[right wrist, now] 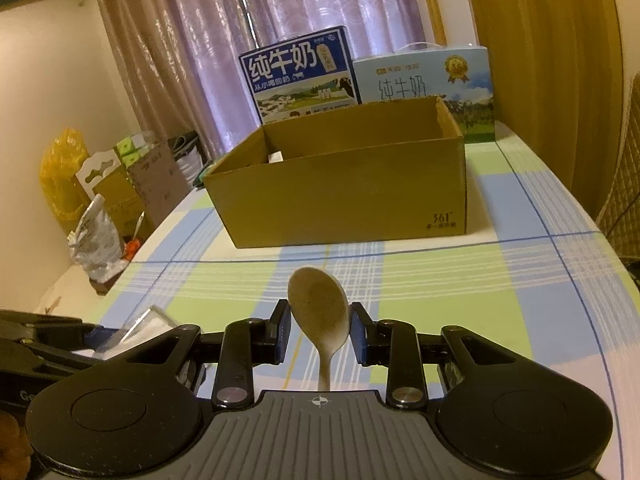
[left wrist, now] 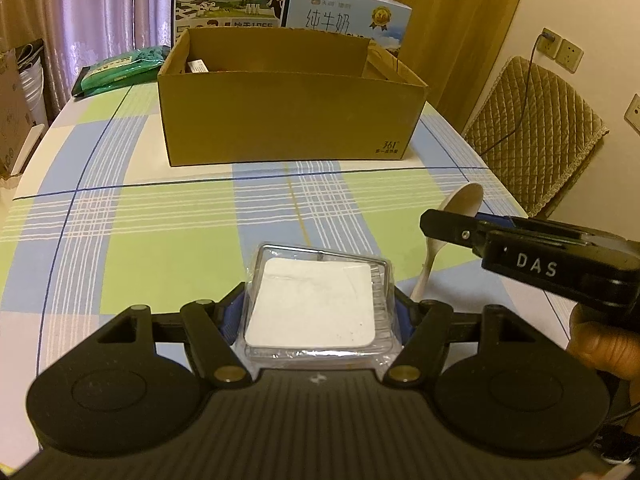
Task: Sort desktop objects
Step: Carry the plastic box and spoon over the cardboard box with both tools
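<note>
My left gripper [left wrist: 316, 312] is clamped on a clear plastic case [left wrist: 316, 304] with a white insert, held over the checked tablecloth [left wrist: 160, 248] short of the cardboard box [left wrist: 288, 116]. To its right, my right gripper [right wrist: 320, 330] has its fingers apart, flanking the wooden spoon [right wrist: 320, 312] without clearly pinching it.

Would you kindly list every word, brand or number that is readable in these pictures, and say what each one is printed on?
"纯牛奶" and "从小喝的奶": dark blue milk carton.
"纯牛奶": light blue milk carton; the text on its gold medal is too small to read.
"361°": cardboard box; the line beneath is too small.
"DAS": right gripper.
Label inside the box: blurred.
</note>
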